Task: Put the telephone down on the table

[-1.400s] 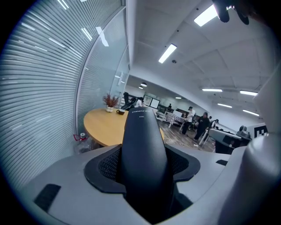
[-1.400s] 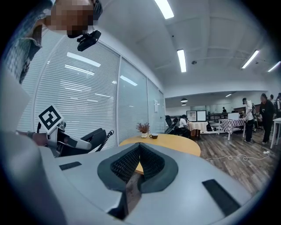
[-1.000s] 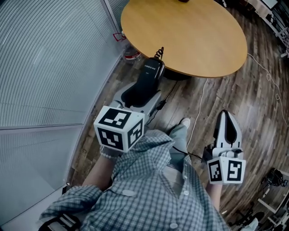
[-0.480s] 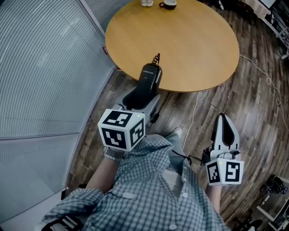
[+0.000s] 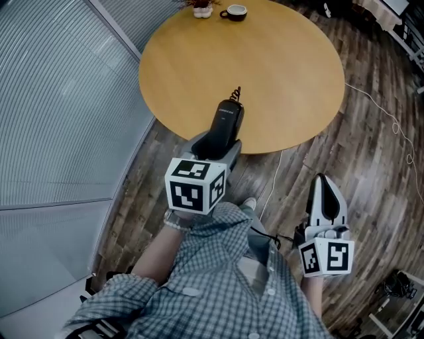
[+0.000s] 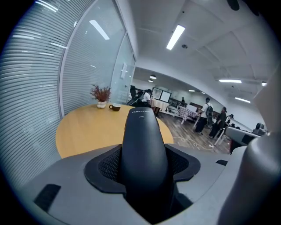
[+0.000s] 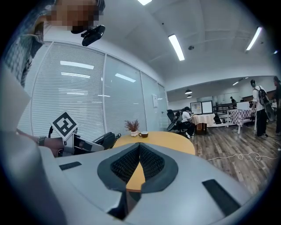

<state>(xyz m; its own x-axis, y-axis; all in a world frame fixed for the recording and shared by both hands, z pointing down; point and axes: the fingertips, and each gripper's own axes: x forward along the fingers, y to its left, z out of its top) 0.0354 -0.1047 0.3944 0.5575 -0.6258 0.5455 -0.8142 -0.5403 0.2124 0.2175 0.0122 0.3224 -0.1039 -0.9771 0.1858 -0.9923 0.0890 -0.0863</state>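
Observation:
A black telephone handset [image 5: 227, 119] with a coiled cord [image 5: 235, 93] sticks out of my left gripper [image 5: 215, 142], whose jaws are shut on its lower half. In the head view its top end hangs over the near edge of the round wooden table [image 5: 265, 59]. The left gripper view shows the handset [image 6: 142, 145] upright between the pads, with the table [image 6: 88, 127] beyond it. My right gripper [image 5: 324, 198] is lower right over the floor, away from the table, shut with nothing in it. In the right gripper view its pads [image 7: 151, 162] meet at their tips.
A cup [image 5: 234, 11] and a small potted plant [image 5: 201, 5] stand at the table's far edge. A glass wall with blinds [image 5: 53, 99] runs along the left. A white cable [image 5: 391, 119] lies on the wood floor. People and tables are far back [image 6: 206, 118].
Both grippers have moved forward toward the table. The handset's top now reaches over the table's near edge. The cup and plant have come into view.

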